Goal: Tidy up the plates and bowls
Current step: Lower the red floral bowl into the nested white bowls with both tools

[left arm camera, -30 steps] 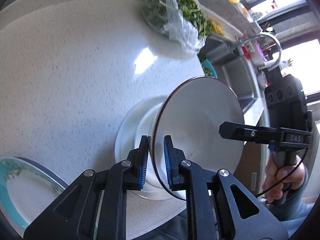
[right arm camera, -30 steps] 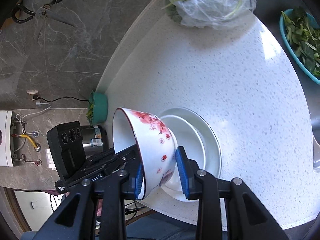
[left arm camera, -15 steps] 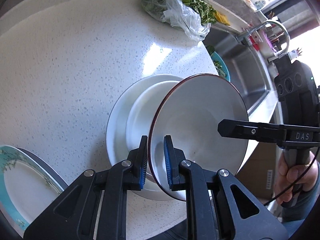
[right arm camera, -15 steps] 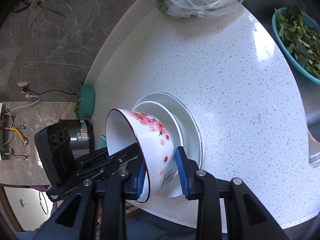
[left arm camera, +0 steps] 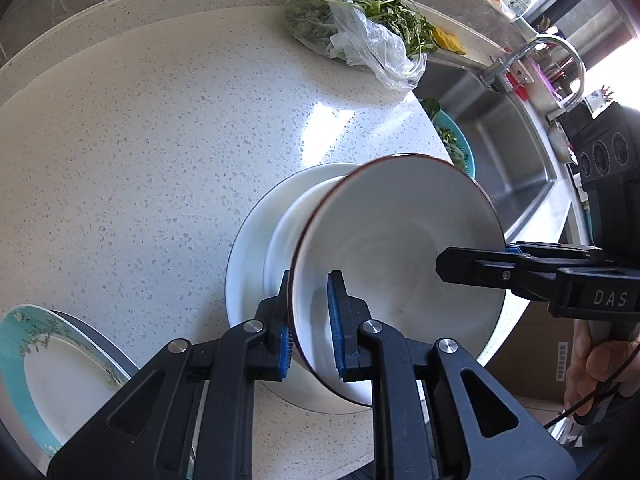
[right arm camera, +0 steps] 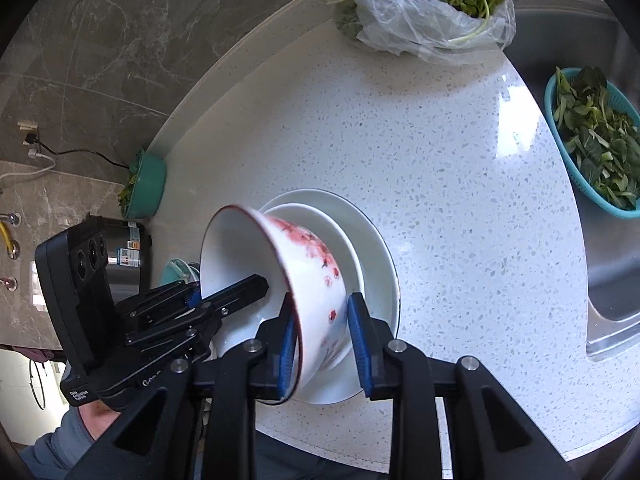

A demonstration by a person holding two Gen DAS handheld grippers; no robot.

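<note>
**Flowered bowl held by its rim over a stack of white plates**

Left-wrist view, from left to right. At the lower left edge lies a teal-rimmed plate (left arm camera: 60, 376) with a white, empty centre. Near the middle of the speckled white countertop (left arm camera: 140, 140) stands a large white plate (left arm camera: 250, 248) with a smaller white plate (left arm camera: 288, 232) nested in it; neither holds food. Above them the flowered bowl (left arm camera: 400, 264) is tilted steeply, its empty white interior facing the camera. The left gripper (left arm camera: 308, 320) is nearly closed — its blue pads pinch the bowl's rim, one inside and one outside. At the far edge of the counter a clear plastic bag (left arm camera: 360, 40) holds leafy greens. To the right, the right gripper (left arm camera: 472, 268) reaches over the bowl's opposite rim, held by a hand (left arm camera: 592, 364). Behind it a steel sink (left arm camera: 508, 152) contains a teal basket of greens (left arm camera: 456, 148).

Right-wrist view. A green bowl (right arm camera: 148, 188) with leaves sits at the counter's left end. The flowered bowl's outer wall shows red blossoms — the right gripper's jaws straddle its rim and are closing; the inner pad touches, while the outer pad stands just off the wall. At the right, the teal basket is filled with dark leaves.
</note>
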